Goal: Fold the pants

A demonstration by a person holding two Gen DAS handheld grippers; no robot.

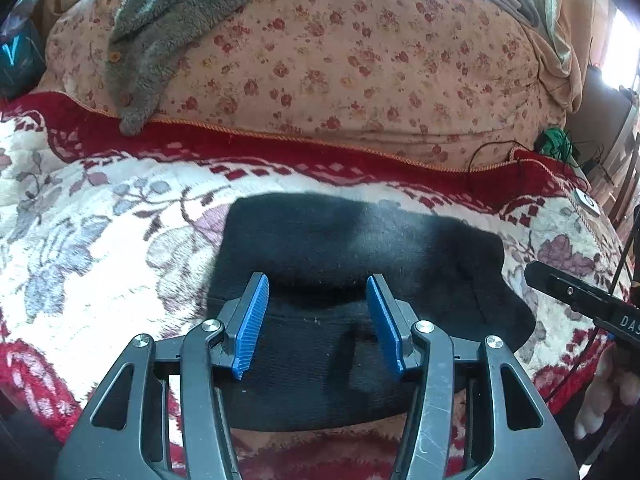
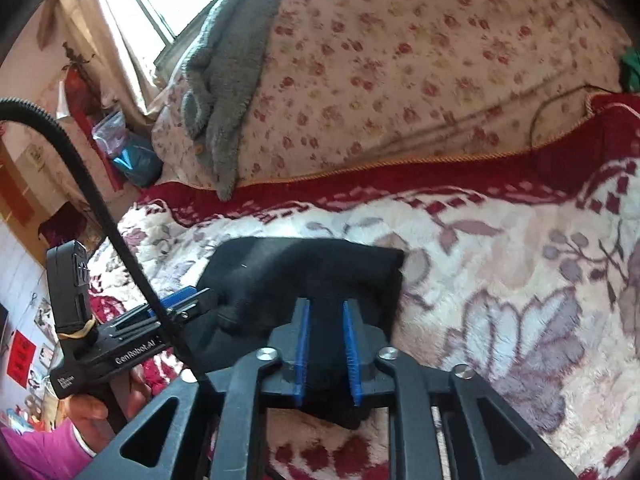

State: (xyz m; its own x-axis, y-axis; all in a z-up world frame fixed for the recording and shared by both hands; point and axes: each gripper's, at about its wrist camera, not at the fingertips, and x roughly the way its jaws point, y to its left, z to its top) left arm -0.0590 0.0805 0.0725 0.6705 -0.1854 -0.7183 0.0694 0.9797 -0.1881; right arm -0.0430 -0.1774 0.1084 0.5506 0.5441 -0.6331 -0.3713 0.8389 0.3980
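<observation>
Black cloth right under both sets of jaws: pants folded down to a compact bundle on the flowered blanket of the bed, lying ahead of and below each tool. Seen from the left gripper: blue pads spread wide over the near edge of the bundle, straddling a raised fold but pressing on nothing, cloth passing beneath rather than pinched. Seen from the right gripper: jaws parted only narrowly, dark cloth showing in the gap, pads apparently not biting; hard to tell whether any fabric touches them. Long axis of the bundle running crosswise in the left view, from the left jaws toward the right tool's black tip at the far right edge. Left jaws centred on the near long edge, so probably the nearer for any next pinch; right ones nearer the bundle's end. Task judged close to done, maybe one last fold or a smoothing left. Farther off: red border, then a floral quilt with a grey fleece garment draped over it.
</observation>
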